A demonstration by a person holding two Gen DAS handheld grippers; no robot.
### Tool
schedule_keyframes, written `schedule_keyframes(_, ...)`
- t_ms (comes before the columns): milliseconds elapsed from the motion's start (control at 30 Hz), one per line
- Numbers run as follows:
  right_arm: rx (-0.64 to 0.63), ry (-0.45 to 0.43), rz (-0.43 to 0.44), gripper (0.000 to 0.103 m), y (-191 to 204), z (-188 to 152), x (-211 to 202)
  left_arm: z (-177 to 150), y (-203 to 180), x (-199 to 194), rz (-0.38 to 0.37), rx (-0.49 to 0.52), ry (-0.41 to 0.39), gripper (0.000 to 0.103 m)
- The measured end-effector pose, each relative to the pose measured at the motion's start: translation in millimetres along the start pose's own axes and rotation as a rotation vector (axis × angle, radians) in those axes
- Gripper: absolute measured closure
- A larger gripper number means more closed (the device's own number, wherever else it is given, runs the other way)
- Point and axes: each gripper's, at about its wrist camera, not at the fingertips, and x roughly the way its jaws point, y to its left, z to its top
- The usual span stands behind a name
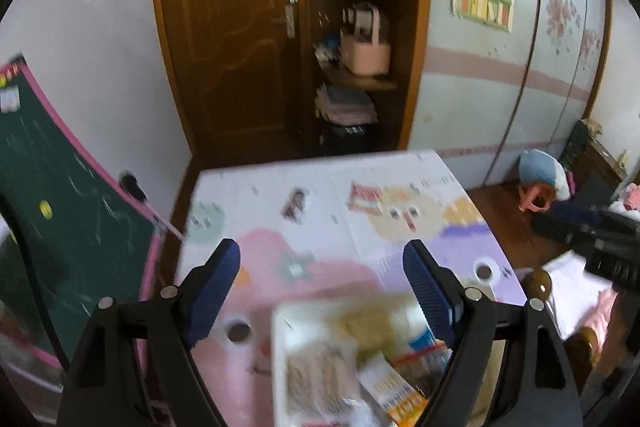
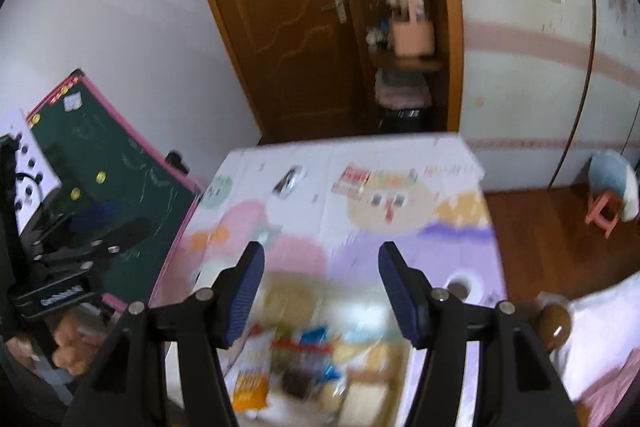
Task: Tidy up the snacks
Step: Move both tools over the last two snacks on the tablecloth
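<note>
A white tray (image 1: 280,343) with several snack packets sits at the near end of the table, blurred in both views. In it I make out a clear bag of brown pieces (image 1: 320,375), an orange-and-white packet (image 1: 396,391) (image 2: 250,379) and a blue packet (image 2: 316,335). My left gripper (image 1: 322,251) hangs above the tray, open, with nothing between its blue pads. My right gripper (image 2: 322,251) is also above the snacks, open and empty. Each gripper shows at the edge of the other's view: the right (image 1: 608,247) and the left (image 2: 80,247), with a hand (image 2: 68,347) holding it.
A cartoon-print mat (image 1: 320,207) covers the table. A green chalkboard (image 1: 52,211) with a pink frame leans at the left. Behind stand a wooden door (image 1: 232,39) and open shelves (image 1: 360,39). A brown round knob (image 1: 538,283) and pink bedding lie at the right, a pink stool (image 2: 604,215) on the floor.
</note>
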Motion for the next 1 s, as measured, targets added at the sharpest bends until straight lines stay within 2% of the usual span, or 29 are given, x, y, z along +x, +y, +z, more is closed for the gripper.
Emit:
schedule_keyframes(133,0.002,-0.026,-0.066,0.043,-10.8,56.1,5.8,41.4,14.1,0.0,0.03,0.02,-0.027,0.019)
schedule_keyframes(300,0.004,-0.021,-0.119,0.042,-19.6,117.7,24.6,94.3,25.6,18.0,0.069,0.033,-0.017,0.019)
schedule_keyframes(433,0.008,-0.009,-0.168,0.042,-23.6,154.1,43.0,135.1,33.0,39.3,0.074,0.009,0.002,0.019)
schedule_keyframes(500,0.022,0.01,-0.16,0.042,-26.6,169.3,54.9,153.0,34.8,52.2,0.091,0.008,0.008,0.019)
schedule_keyframes(633,0.026,0.045,-0.175,0.041,-30.4,184.9,84.6,174.7,35.3,87.2,0.089,0.009,0.045,0.017)
schedule_keyframes(767,0.047,0.119,-0.202,0.041,-39.1,187.7,137.0,182.1,32.9,144.9,0.125,0.05,0.082,0.016)
schedule_keyframes(867,0.072,0.205,-0.19,0.041,-47.4,179.3,188.5,174.2,35.4,202.6,0.135,0.065,0.153,0.016)
schedule_keyframes(1000,0.14,0.338,-0.158,0.041,-60.1,155.2,262.3,147.5,44.3,280.4,0.13,0.042,0.277,0.016)
